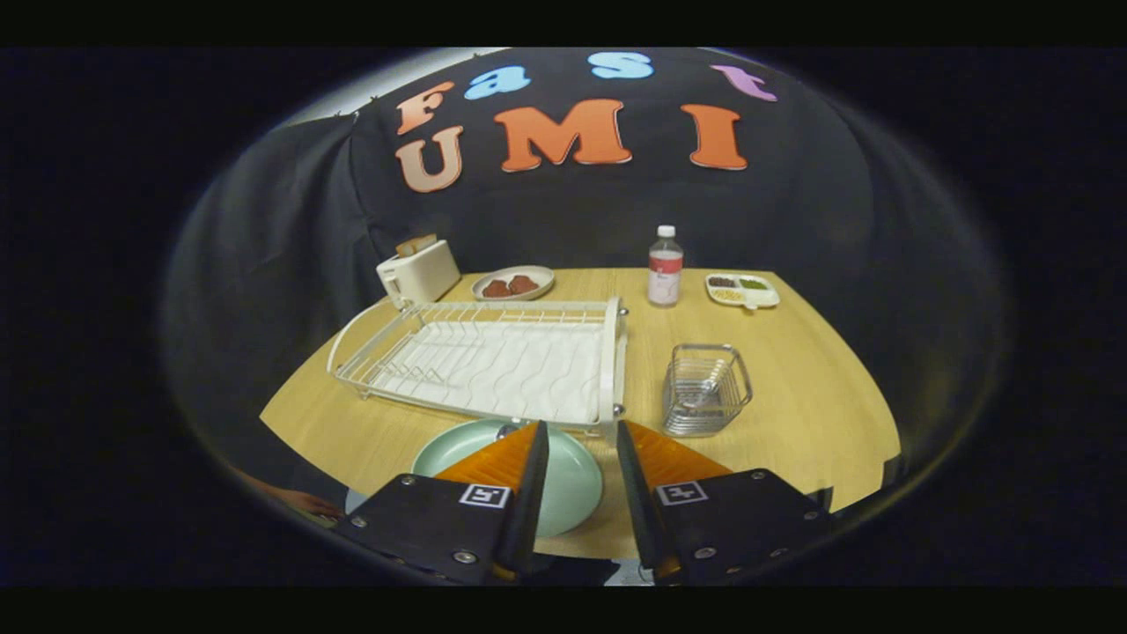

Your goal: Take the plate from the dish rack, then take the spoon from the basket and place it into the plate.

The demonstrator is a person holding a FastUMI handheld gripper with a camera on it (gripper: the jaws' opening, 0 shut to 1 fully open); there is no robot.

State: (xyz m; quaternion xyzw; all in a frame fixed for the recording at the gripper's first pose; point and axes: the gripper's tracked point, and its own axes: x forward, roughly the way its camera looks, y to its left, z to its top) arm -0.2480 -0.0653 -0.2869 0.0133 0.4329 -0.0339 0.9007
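You'll find no words or numbers you can read here. The bottle (666, 267), upper centre of the frame, wears a red and white label whose print is too small to make out. At the bottom of the frame, each half of the gripper (579, 426) carries a square black-and-white marker (484, 495); its fingers (528, 493) stand apart, holding nothing.

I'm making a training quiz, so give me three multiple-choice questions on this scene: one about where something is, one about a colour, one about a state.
1. Where is the plate?
A. in the rack
B. on the table before the rack
C. by the bottle

2. What colour is the plate?
A. pale green
B. red
C. black

3. How is the gripper?
A. shut on the spoon
B. shut on the plate
C. open, holding nothing

Answers:
1 B, it lies on the table in front of the rack.
2 A, its surface is pale green.
3 C, the fingers stand apart.
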